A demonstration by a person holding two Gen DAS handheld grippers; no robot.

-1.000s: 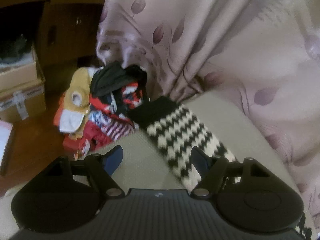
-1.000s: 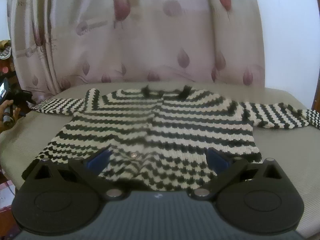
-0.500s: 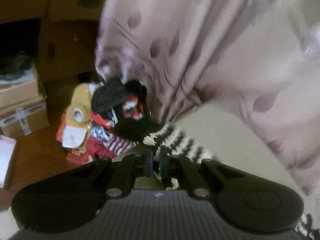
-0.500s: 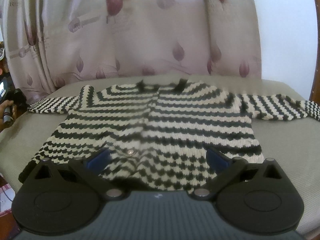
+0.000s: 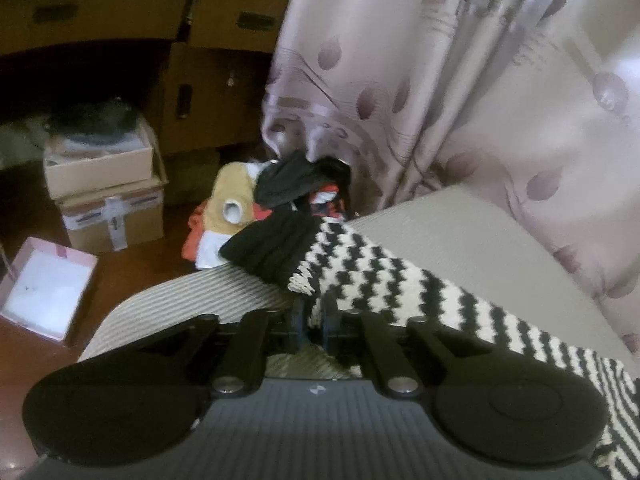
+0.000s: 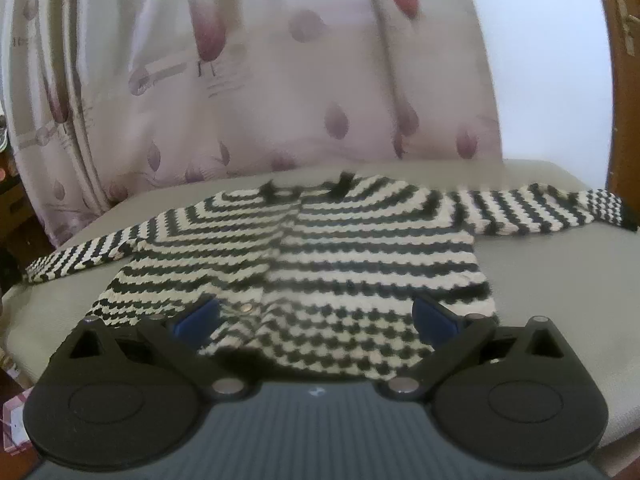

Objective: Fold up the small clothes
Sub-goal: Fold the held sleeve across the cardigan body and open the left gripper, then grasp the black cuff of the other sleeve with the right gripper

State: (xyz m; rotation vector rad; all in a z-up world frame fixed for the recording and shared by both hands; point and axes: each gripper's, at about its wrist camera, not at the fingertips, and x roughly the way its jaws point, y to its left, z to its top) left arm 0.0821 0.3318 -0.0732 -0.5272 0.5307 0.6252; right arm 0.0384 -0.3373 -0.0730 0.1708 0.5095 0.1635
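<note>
A black-and-cream striped knit sweater (image 6: 304, 248) lies spread flat on a beige cushion (image 6: 540, 280), both sleeves stretched out sideways. My right gripper (image 6: 316, 316) is open, its blue fingers just above the sweater's bottom hem. In the left wrist view the sweater's left sleeve (image 5: 384, 280) with its black cuff (image 5: 276, 244) is lifted off the cushion (image 5: 460, 232). My left gripper (image 5: 314, 320) is shut on the sleeve near the cuff.
A pink leaf-patterned curtain (image 6: 248, 80) hangs right behind the cushion. On the floor to the left lie a pile of colourful clothes (image 5: 248, 204), cardboard boxes (image 5: 108, 196) and an open pink box (image 5: 44, 288). A wooden door frame (image 6: 624, 80) stands at the far right.
My left gripper closed on the sleeve near its cuff and raised it off the cushion. My right gripper stayed open and moved slightly forward over the hem.
</note>
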